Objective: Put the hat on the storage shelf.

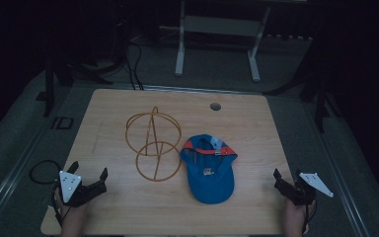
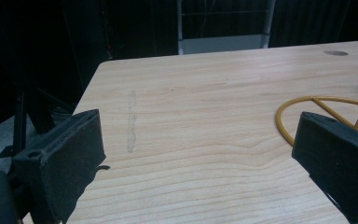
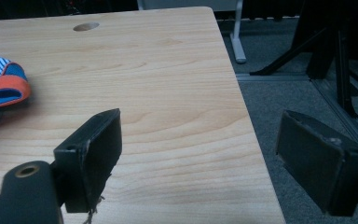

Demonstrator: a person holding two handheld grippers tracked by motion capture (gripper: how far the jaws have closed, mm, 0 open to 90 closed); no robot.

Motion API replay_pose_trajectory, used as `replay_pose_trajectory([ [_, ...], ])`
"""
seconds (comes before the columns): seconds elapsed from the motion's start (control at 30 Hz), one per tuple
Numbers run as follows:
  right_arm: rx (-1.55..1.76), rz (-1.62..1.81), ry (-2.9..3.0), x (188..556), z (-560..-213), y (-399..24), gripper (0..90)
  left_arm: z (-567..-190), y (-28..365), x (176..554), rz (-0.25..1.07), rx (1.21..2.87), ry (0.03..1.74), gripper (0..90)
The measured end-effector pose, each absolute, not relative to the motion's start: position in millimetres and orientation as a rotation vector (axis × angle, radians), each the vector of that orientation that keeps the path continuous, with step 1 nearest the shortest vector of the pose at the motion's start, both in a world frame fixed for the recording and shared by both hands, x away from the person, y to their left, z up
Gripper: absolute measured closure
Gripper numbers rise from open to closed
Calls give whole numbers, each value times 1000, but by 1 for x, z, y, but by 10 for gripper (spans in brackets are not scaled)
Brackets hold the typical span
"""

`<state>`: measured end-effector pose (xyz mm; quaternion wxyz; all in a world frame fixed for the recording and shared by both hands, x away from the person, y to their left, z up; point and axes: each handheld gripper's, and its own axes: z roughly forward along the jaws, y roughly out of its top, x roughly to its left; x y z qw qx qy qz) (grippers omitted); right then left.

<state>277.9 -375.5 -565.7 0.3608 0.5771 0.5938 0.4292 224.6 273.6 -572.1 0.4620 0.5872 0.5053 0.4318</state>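
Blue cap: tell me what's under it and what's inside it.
The blue cap lies crown-down on the wooden table, beside the gold wire stand. Its blue lining and orange-trimmed strap show inside; nothing else is visible there. The tabletop beneath is covered.

Open right claw (image 3: 198, 158) near blue cap (image 3: 0, 88).

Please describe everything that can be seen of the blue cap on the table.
The blue cap looks like soft fabric. It lies flat on the wooden table, near the middle, with its brim pointing to the near edge. The back part has orange trim, a light striped patch and a small strap; there is a small print on the crown. The right gripper view shows its orange-edged rim at the left. Its left side lies close beside the yellow wire stand; whether they touch I cannot tell. No gripper touches it.
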Motion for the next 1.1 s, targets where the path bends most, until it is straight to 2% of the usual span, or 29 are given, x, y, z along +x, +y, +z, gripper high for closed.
replay_pose_trajectory([
  [0.73,1438,1137,1703,287,-553,-367,144,-571,272,225,1068,1455,1256,26],
  [1.1,1340,1199,1848,308,-521,-344,140,-570,266,223,1023,1493,1228,53],
])
